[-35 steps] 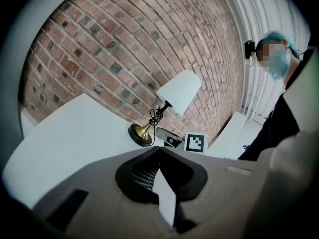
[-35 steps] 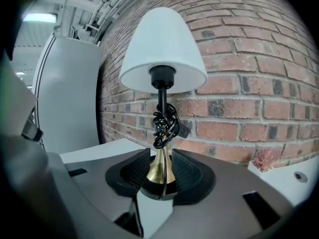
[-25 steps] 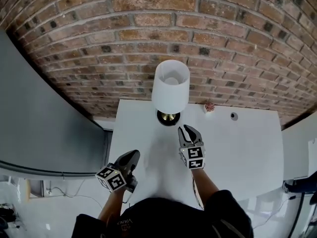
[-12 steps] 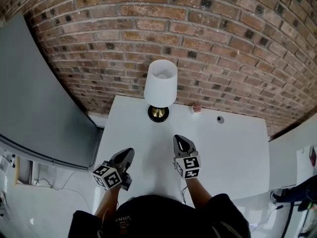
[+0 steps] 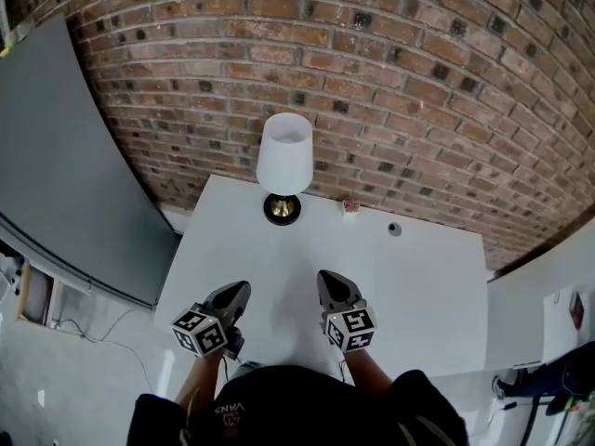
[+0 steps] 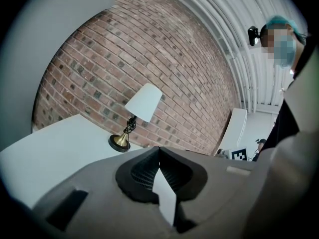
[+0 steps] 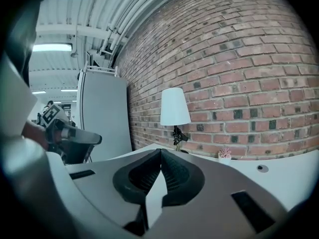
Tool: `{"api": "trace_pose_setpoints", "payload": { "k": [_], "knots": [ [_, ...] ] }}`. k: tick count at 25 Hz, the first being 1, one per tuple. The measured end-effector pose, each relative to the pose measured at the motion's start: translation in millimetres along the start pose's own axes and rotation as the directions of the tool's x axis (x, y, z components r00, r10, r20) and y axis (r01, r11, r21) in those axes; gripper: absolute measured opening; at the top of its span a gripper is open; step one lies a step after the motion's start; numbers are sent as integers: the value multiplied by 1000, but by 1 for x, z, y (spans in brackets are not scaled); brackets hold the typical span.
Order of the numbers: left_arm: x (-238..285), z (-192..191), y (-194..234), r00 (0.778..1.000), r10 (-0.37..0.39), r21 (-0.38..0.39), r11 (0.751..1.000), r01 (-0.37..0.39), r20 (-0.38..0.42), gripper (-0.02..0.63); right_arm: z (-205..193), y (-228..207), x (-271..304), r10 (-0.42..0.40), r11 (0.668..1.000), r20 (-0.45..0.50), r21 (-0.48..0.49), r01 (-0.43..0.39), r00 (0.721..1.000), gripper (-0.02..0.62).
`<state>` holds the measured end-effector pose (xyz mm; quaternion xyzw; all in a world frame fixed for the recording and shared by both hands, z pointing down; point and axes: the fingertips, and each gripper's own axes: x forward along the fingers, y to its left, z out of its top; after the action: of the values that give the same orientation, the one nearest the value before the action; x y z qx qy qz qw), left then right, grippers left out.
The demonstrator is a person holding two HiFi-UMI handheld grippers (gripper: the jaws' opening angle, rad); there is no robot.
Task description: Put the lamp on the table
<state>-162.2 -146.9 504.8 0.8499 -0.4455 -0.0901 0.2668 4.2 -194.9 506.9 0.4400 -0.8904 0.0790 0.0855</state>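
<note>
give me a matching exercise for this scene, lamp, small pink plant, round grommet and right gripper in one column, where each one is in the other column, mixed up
Column one
1. lamp
2. small pink plant
3. round grommet
4. right gripper

Column two
A. over the near part of the table, jaws shut on nothing
B. upright at the table's back edge, against the brick wall, furthest left of the three things there
C. just right of the brass base, by the wall
D. set in the tabletop, furthest right

Pairs: 1-B, 2-C, 3-D, 4-A
</note>
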Motion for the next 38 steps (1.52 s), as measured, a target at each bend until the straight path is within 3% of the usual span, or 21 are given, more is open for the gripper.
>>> {"api": "trace_pose_setpoints", "payload": {
  "k": [13, 23, 38],
  "knots": [
    [-3, -24, -47, 996, 80, 34, 996, -82, 37, 0, 5, 3, -44, 136, 991, 0, -21, -136, 991, 0],
    [-7, -53, -69, 983, 183, 119, 975, -185, 29, 0, -10, 13, -63, 221, 974, -29, -44, -223, 975, 0],
    [-16, -84, -84, 965, 261, 177, 951, -255, -10, 0, -43, 13, -80, 240, 969, -104, -43, -245, 965, -2]
  ]
}}
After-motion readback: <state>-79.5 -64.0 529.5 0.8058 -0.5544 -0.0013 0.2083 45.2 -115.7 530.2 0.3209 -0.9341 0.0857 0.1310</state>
